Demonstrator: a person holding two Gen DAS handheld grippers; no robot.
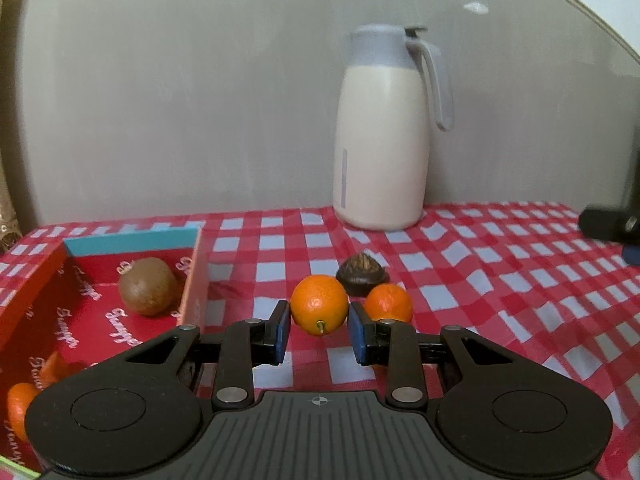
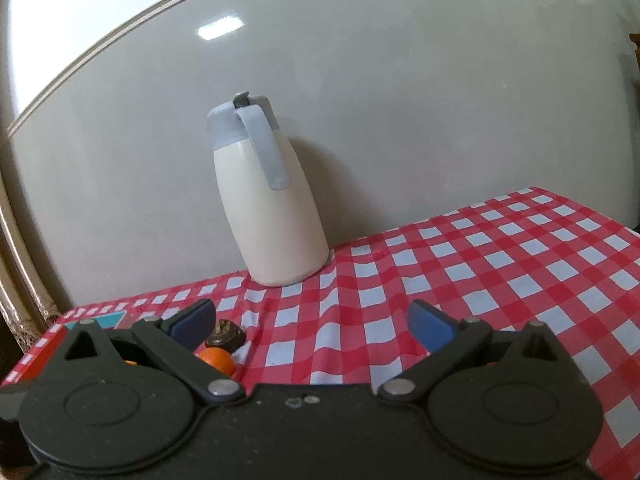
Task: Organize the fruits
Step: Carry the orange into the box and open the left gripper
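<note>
Pads of the left tool [image 1: 319,330] pinch a tangerine [image 1: 319,309]; the box [image 1: 192,276] lies at ten o'clock. A weak pinch on round peel could let it roll out. Right tool [image 2: 312,326] hangs spread, empty.

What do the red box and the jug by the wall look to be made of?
Red box: seemingly printed cardboard, with thin flat walls, a pale raw-looking edge and script lettering on a slightly glossy lining. Jug: probably plastic or coated metal, with a smooth matte cream body and a grey-blue moulded lid and handle; the pictures don't settle which.
</note>
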